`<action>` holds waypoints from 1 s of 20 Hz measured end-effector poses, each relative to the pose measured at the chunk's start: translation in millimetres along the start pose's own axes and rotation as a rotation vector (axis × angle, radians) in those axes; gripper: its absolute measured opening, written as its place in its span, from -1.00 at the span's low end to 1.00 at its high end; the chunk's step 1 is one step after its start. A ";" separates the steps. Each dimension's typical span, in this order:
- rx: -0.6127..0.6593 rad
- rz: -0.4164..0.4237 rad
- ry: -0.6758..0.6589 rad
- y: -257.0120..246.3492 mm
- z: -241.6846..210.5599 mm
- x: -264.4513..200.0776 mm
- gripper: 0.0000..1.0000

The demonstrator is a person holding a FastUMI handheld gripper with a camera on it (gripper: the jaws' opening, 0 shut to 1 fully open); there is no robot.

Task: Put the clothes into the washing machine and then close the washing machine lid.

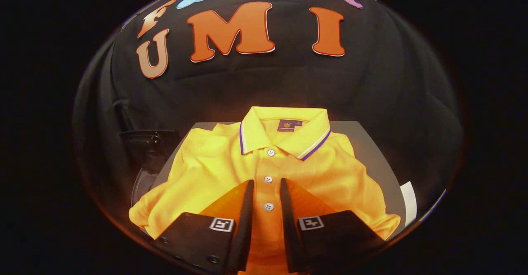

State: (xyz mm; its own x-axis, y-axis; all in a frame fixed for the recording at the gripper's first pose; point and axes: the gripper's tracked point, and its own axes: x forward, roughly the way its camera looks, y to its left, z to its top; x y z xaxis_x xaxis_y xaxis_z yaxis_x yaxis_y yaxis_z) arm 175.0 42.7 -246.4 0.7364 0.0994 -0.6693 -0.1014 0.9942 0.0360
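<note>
A folded yellow polo shirt (pixel 313 172) of finely textured knit cloth is seen, matt, with smooth glossy white buttons (pixel 268 179) and a ribbed striped collar (pixel 284 132). It is laid on a smooth matt grey tabletop (pixel 371 151). Glossy black plastic (pixel 149 143) is seen at the far left. The gripper (pixel 266 186), its fingers parted over the placket, is matt.

Grey bench (pixel 363 143) stands against black cloth booth wall (pixel 255 85). Wall cloth hangs behind bench, wrinkled, folds running down beside bench's left end. White sheet-like piece (pixel 409 203) lies at bench's right front corner, partly cut off; cannot tell what it is.
</note>
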 end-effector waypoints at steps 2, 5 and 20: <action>0.019 -0.003 -0.004 -0.8 -2.4 -2.2 -0.55; 0.091 0.034 -0.045 3.2 0.3 -4.2 -0.82; 0.339 0.478 -0.495 66.2 95.9 -118.9 -0.85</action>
State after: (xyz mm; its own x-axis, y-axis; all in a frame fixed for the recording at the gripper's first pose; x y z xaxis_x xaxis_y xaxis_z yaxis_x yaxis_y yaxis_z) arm 144.9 100.6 -93.3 0.8861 0.4488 -0.1159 -0.3320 0.7889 0.5171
